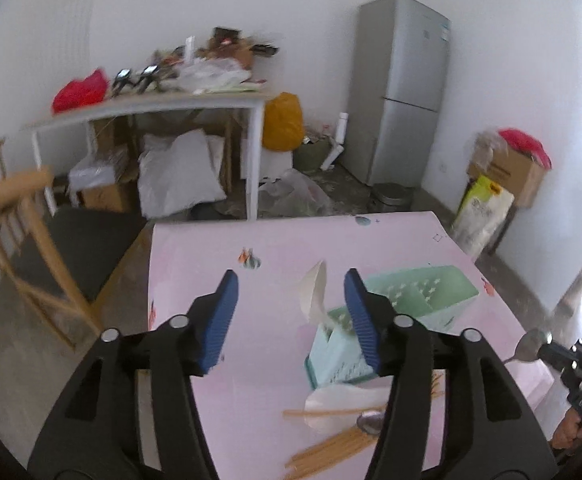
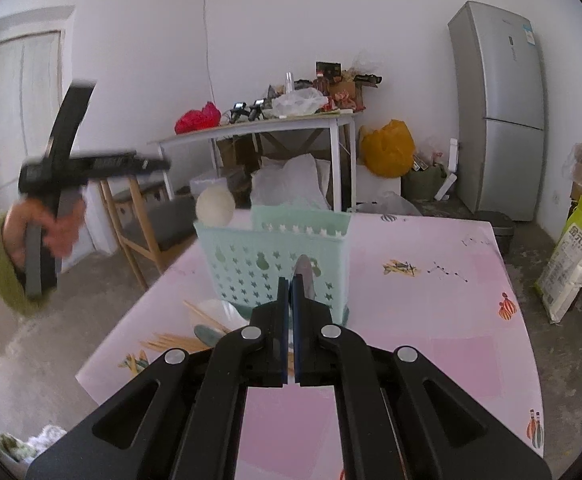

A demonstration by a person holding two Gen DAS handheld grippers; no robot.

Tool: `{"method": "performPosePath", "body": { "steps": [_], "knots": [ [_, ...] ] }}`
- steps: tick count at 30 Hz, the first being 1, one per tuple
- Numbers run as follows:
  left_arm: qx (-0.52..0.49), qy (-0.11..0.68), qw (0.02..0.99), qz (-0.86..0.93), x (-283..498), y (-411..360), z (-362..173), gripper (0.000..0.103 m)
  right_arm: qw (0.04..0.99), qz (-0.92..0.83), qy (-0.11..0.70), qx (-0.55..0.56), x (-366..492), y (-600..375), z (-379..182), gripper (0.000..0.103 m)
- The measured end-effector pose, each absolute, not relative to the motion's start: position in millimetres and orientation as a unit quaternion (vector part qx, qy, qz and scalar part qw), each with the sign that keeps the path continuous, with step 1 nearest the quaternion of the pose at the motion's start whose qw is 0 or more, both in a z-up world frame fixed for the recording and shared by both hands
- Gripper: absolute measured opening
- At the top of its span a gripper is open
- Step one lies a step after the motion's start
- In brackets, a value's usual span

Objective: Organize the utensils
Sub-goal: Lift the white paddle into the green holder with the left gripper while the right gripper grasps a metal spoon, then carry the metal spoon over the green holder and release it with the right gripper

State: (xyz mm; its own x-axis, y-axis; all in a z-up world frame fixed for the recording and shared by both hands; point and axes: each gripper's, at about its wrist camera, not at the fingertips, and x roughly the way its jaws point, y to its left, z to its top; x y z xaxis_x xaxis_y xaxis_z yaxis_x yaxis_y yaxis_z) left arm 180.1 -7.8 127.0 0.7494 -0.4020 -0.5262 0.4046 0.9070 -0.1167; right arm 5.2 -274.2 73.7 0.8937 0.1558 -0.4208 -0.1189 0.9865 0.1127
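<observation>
The left tool (image 1: 291, 312) hangs wide open above the pink desk (image 1: 251, 288) while the right tool (image 2: 289, 304) pinches a metal spoon (image 2: 305, 276) before the green utensil basket (image 2: 259, 256).

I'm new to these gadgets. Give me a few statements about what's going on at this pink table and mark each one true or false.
1. The right gripper holds a metal spoon between closed jaws. True.
2. The left gripper is clamped on chopsticks. False: its jaws stand wide open and empty.
3. A white ceramic spoon already stands in the pale green perforated plastic utensil basket. True.
4. The wooden chopsticks are all inside the basket. False: they lie loose on the pink tablecloth.
5. A grey refrigerator stands against the back wall. True.
</observation>
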Motion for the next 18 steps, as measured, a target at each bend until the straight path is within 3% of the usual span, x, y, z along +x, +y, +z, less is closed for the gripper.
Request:
{"method": "performPosePath", "body": {
  "steps": [2,9,18],
  "knots": [
    [-0.022,0.295,0.932,-0.210,169,3,111,0.059,0.974,0.075,0.209,0.050,4,-277,82,0.002],
    [-0.109,0.348,0.909,-0.202,147,32,50,0.060,0.977,0.095,0.180,0.065,5,-284,111,0.002],
    [-0.133,0.368,0.899,-0.198,132,41,14,0.064,0.982,0.132,0.113,0.072,22,-285,167,0.002]
  ]
}}
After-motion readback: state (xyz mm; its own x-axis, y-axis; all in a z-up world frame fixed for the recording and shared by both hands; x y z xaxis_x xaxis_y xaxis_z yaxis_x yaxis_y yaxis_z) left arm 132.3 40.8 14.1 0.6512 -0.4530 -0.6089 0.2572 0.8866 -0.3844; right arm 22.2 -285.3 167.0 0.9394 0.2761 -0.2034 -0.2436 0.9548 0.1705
